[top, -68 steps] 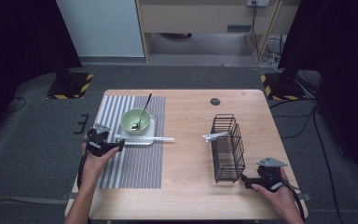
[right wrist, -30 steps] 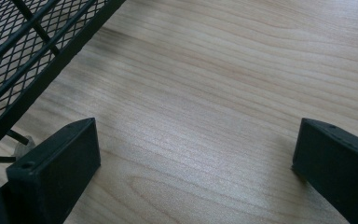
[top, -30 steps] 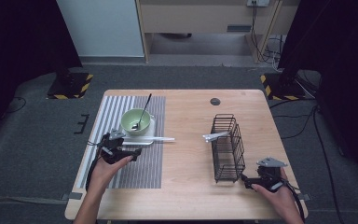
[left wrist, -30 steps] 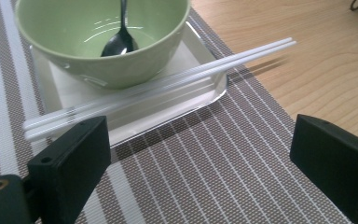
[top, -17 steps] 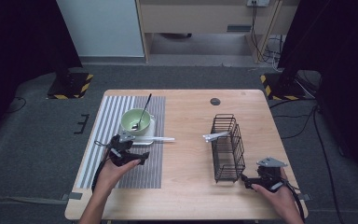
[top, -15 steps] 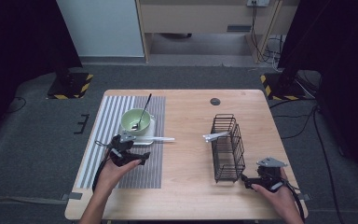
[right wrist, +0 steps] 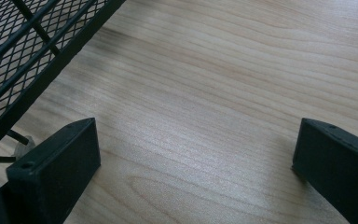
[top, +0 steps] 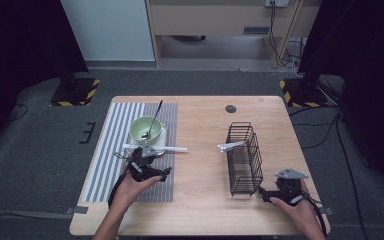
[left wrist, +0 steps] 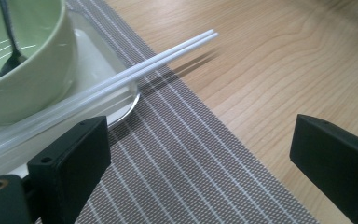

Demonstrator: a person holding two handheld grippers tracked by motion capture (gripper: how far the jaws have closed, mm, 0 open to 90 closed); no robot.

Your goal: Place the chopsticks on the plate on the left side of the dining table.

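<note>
Left hand-held gripper (left wrist: 200, 172), jaws spread wide, hovers over the striped mat (left wrist: 177, 158) just beside the white chopsticks (left wrist: 135, 70) lying across the plate (left wrist: 121, 100) under the green bowl (left wrist: 28, 74), while the right hand-held gripper (right wrist: 196, 172) rests spread on the bench (right wrist: 223, 93) near the wire basket (right wrist: 23, 42).

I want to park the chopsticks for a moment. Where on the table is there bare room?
The bare wood between the striped mat and the wire basket is free, as is the far strip around the dark round spot. It is crowded at the green bowl, where the chopsticks lie before the left gripper.
</note>
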